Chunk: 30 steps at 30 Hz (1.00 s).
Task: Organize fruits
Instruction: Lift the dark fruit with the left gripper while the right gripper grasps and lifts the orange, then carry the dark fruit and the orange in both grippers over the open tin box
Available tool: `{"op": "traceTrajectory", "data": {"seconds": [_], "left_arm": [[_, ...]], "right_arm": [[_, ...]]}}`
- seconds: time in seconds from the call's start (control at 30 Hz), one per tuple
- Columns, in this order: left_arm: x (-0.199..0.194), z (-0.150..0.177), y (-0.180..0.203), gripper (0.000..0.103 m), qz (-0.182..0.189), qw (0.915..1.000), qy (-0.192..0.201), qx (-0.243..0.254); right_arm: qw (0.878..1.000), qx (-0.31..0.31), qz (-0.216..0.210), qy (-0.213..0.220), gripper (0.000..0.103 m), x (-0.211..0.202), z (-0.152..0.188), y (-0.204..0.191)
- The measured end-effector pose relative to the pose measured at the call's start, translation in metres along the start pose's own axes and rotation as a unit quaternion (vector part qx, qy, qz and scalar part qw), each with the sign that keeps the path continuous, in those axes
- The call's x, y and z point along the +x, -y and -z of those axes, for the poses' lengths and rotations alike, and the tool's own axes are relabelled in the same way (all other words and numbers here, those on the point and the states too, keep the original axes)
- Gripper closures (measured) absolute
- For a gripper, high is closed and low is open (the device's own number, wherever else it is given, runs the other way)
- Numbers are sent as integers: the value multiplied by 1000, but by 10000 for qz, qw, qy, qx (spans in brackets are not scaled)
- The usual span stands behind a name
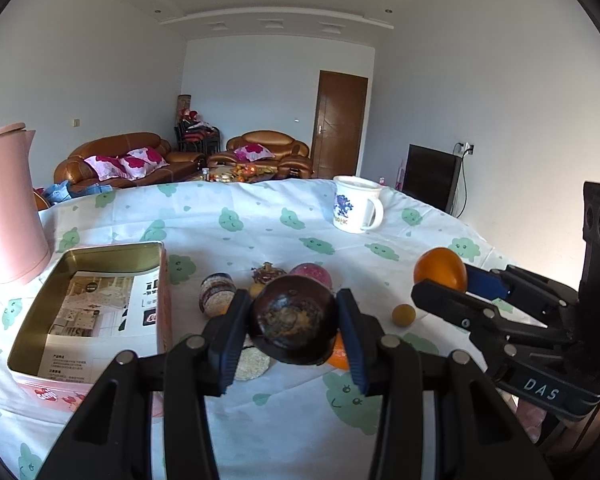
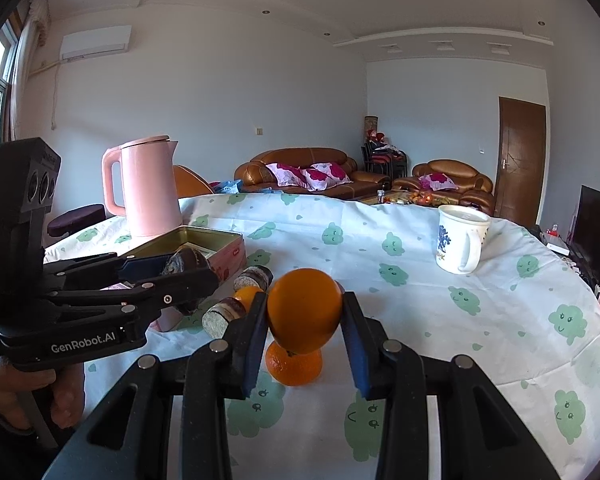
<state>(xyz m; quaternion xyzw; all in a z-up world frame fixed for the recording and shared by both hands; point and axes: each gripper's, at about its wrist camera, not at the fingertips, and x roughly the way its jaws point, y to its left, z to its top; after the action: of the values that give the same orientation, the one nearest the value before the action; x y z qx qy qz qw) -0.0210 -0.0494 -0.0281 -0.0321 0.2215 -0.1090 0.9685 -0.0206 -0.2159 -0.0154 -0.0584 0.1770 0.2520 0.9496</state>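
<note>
Above the table [image 1: 260, 216] | left gripper [image 1: 292, 322] holds dark fruit [image 1: 292, 316] | right gripper [image 2: 304, 320] holds orange [image 2: 304, 310] | next, I think: carry both to tin [image 1: 100, 256]

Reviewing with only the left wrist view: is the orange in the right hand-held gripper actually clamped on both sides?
Observer: Yes. The right hand-held gripper presses both blue pads against the round orange fruit.
Operator: Anything beneath it?
Observer: A second orange lies on the cloud-print tablecloth, directly below.
Operator: What carries the left one?
Observer: A person's hand grips the handle of the left hand-held gripper, which holds the dark round fruit.
</note>
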Motion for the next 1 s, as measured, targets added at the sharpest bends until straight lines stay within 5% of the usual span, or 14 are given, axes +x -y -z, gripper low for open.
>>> {"op": "traceTrajectory", "data": {"seconds": [1.0], "left_arm": [[-6,-9,-29,58,-555,9982,209,-32]], "right_arm": [[9989,-364,-147,270,65,8,-35,-13]]}}
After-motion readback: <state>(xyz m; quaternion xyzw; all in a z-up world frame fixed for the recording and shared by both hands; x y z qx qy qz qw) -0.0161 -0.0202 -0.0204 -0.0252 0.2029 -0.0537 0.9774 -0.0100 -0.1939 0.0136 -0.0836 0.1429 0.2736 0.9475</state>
